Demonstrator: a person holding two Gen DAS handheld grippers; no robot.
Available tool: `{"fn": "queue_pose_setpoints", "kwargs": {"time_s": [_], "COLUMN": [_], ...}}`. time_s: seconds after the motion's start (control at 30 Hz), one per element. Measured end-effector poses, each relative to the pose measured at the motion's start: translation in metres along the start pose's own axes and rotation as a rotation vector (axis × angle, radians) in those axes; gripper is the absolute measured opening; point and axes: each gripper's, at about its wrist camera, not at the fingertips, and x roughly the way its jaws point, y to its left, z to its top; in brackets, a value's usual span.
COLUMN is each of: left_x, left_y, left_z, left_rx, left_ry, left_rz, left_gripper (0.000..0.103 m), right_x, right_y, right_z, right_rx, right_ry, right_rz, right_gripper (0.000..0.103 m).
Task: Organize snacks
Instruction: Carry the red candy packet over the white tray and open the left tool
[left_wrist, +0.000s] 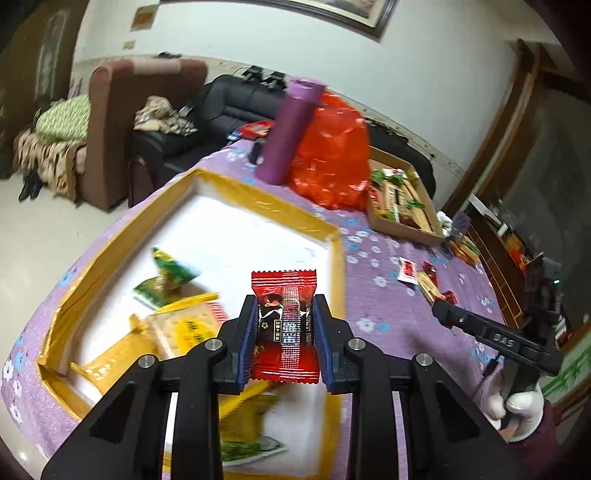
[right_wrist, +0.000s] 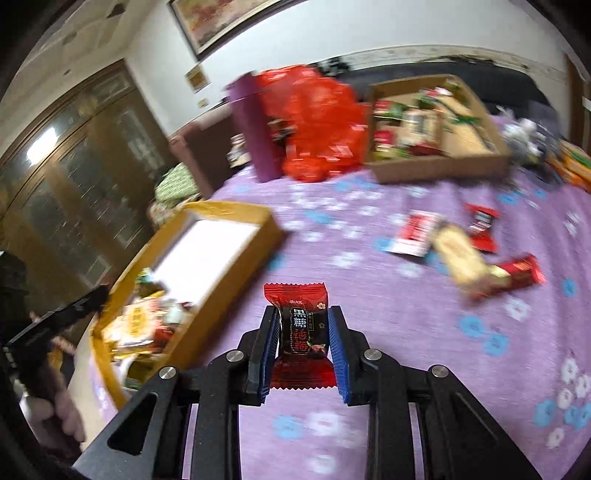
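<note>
Both grippers, left (left_wrist: 285, 334) and right (right_wrist: 303, 341), are clamped on red foil snack packets (left_wrist: 284, 325) (right_wrist: 298, 328). Left one's over the yellow-rimmed tray (left_wrist: 334, 258), whose rim is at 1 o'clock. Packets look light, crinkly, probably slippery, so pinching mid-body seems safest, not the crimped ends.

Open tablecloth (right_wrist: 332, 229) lies between yellow box (right_wrist: 221, 236) and loose snacks (right_wrist: 458, 254).

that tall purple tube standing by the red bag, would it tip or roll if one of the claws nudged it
Probably yes. The purple tube stands on end, tall and narrow, so a push near its top would likely topple it. Its round shape suggests it would then roll across the flowered cloth. The crinkly red bag close beside it might stop a fall that way.
</note>
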Motion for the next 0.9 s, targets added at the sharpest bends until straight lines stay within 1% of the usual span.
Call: {"fn": "queue_pose_setpoints", "kwargs": {"time_s": [0.2, 0.33, 0.43, 0.67, 0.73, 0.8, 0.83, 0.9], "left_x": [0.013, 0.028, 0.040, 0.054, 0.055, 0.054, 0.053, 0.051], "left_y": [0.023, 0.035, 0.044, 0.054, 0.055, 0.055, 0.054, 0.053], "left_z": [0.017, 0.028, 0.033, 0.035, 0.036, 0.036, 0.035, 0.035], "left_rx": [-0.005, -0.017, -0.032, -0.053, -0.065, -0.075, -0.081, -0.098], "left_ry": [0.031, 0.064, 0.091, 0.125, 0.129, 0.128, 0.130, 0.133], "left_rz": [0.027, 0.030, 0.041, 0.038, 0.023, 0.016, 0.016, 0.011], "left_gripper": [0.026, 0.026, 0.026, 0.027, 0.028, 0.029, 0.030, 0.040], "right_x": [0.029, 0.056, 0.078, 0.114, 0.120, 0.124, 0.125, 0.125], "right_y": [0.062, 0.093, 0.109, 0.123, 0.123, 0.124, 0.125, 0.127], "right_z": [0.019, 0.025, 0.026, 0.030, 0.030, 0.030, 0.029, 0.028], "right_rx": [-0.039, -0.066, -0.068, -0.064, -0.063, -0.064, -0.068, -0.076], "right_ry": [0.069, 0.110, 0.148, 0.191, 0.199, 0.201, 0.201, 0.197], "right_rz": [0.099, 0.126, 0.137, 0.136, 0.136, 0.136, 0.140, 0.136], "right_gripper": [0.027, 0.027, 0.027, 0.027, 0.030, 0.030, 0.030, 0.032]}}
